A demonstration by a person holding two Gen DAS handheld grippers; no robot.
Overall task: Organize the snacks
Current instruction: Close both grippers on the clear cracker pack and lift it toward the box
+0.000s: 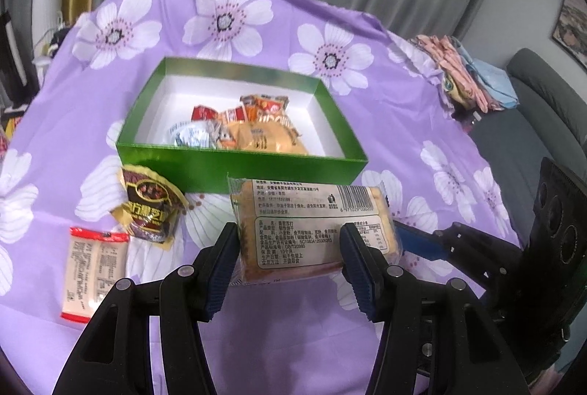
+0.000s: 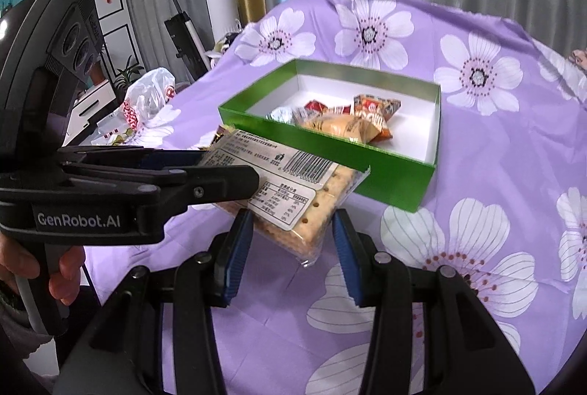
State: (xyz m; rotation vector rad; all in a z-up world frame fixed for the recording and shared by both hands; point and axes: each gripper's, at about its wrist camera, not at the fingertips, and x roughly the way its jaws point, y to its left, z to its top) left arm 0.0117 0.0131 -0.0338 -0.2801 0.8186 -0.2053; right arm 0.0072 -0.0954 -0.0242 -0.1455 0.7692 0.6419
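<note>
Left gripper (image 1: 290, 248) has its blue pads pinched on the cracker pack (image 1: 312, 230), holding it up off the purple flowered cloth (image 1: 422, 101), label side up, long axis running away from the fingers toward the green box (image 1: 242, 167). The box sits just beyond the pack's far end, already holding several snacks, so my read is a short forward carry and drop. Right gripper (image 2: 290, 244) is spread wide, gripping nothing, with the pack's near corner poking between its pads; the left is clearly the working hand. Left wrist view alone shows two more packets on the cloth: a dark brown-gold pouch (image 1: 146, 208) and a red-edged sachet (image 1: 93, 270), near left of the box.
</note>
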